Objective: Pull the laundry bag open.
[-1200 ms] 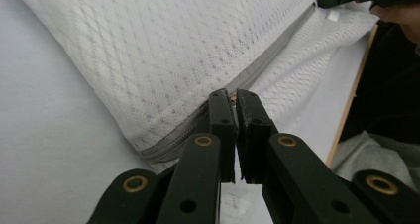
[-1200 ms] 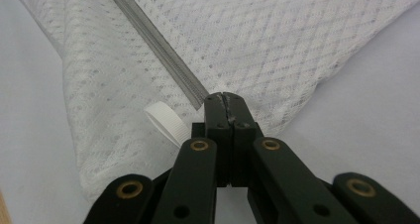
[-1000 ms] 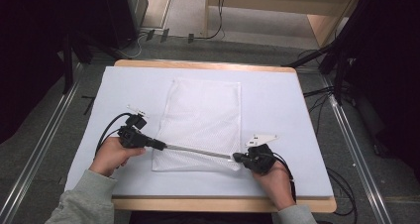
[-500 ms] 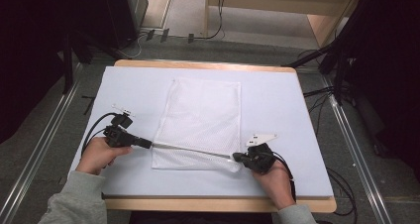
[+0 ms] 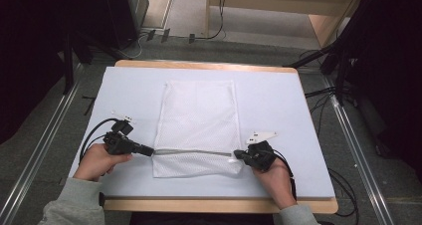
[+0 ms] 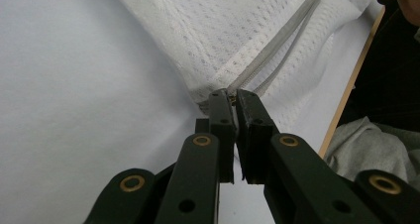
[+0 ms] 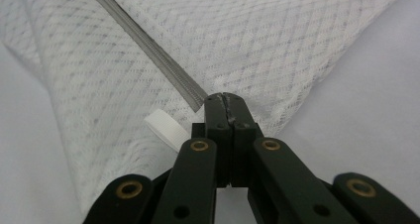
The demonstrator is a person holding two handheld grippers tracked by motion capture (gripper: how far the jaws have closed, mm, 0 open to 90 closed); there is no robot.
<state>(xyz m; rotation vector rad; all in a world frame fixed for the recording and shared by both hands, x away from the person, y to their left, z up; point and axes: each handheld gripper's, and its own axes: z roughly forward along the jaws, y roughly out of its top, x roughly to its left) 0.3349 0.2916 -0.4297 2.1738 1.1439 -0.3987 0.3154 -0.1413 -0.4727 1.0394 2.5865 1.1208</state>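
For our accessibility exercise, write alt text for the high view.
A person's left claw and right claw grip opposite ends of the grey zipper on a white mesh bag, which lies flat on a pale blue table.

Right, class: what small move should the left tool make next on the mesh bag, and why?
Probably open the left tool and let go: the zipper pull it grips already sits at the left edge of the mesh bag, while the right tool pins the other end.

No writing, label, brand, number or sign can be read on anything in these views.
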